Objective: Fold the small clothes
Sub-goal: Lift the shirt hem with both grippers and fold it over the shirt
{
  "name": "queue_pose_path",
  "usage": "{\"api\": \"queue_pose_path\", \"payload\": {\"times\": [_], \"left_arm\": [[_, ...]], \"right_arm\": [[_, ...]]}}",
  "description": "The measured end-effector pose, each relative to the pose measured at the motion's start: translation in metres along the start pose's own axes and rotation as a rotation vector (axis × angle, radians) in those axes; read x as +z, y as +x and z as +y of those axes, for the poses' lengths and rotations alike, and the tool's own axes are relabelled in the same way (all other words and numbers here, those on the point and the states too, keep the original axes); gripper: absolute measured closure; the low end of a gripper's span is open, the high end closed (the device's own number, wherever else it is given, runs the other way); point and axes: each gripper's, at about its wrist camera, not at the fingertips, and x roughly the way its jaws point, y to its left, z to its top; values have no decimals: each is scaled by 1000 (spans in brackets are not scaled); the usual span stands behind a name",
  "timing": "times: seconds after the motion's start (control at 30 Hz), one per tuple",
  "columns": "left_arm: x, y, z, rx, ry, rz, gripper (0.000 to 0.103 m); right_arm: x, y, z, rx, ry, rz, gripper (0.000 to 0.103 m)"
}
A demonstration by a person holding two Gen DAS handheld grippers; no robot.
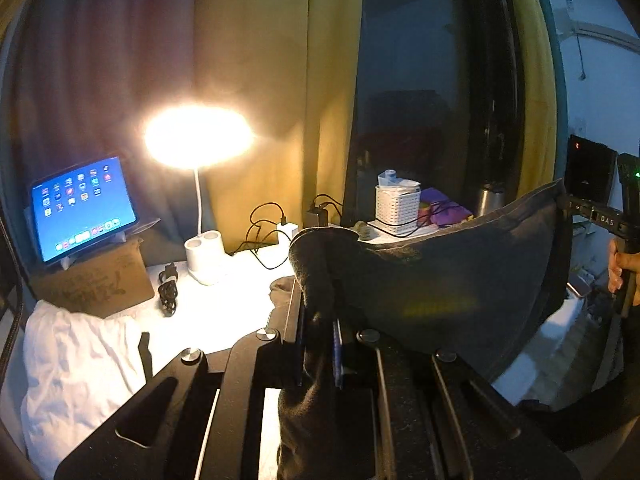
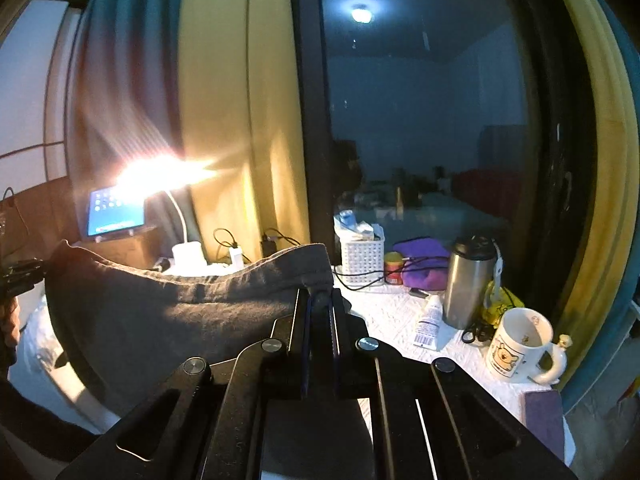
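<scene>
Left wrist view: I've got the dark cloth (image 1: 440,280) up in the air above the bench (image 1: 224,304), stretched like a hammock between my two tools. My left tool (image 1: 320,304) is clamped narrow on one corner, fabric bunched right between the fingers and spilling back over the tool body. Across the span, the right tool (image 1: 568,204) pinches the far corner, top edge sagging a little between us.

Right wrist view confirms it: right tool (image 2: 320,300) squeezed tight on its corner, the cloth (image 2: 168,308) running off to the left tool (image 2: 24,276) at the frame edge.

I judge this to be the spread-and-lay step. To do it well, I want both corners level and the top edge pulled taut before lowering, so the cloth lands flat, not rumpled. Keep both grips firm; a slip on either corner drops the lot. I'd aim for the open patch of bench, clear of the lamp (image 1: 204,256), the cables (image 1: 264,232) and the mug (image 2: 520,344). The white fabric (image 1: 80,360) at the near left could get in the way too.
</scene>
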Motion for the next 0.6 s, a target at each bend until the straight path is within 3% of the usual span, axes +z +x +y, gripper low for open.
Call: {"api": "queue_pose_path", "payload": {"times": [0.6], "left_arm": [[24,139,37,72,14,99,94]], "right_arm": [[24,169,-42,-31,17,142,95]]}}
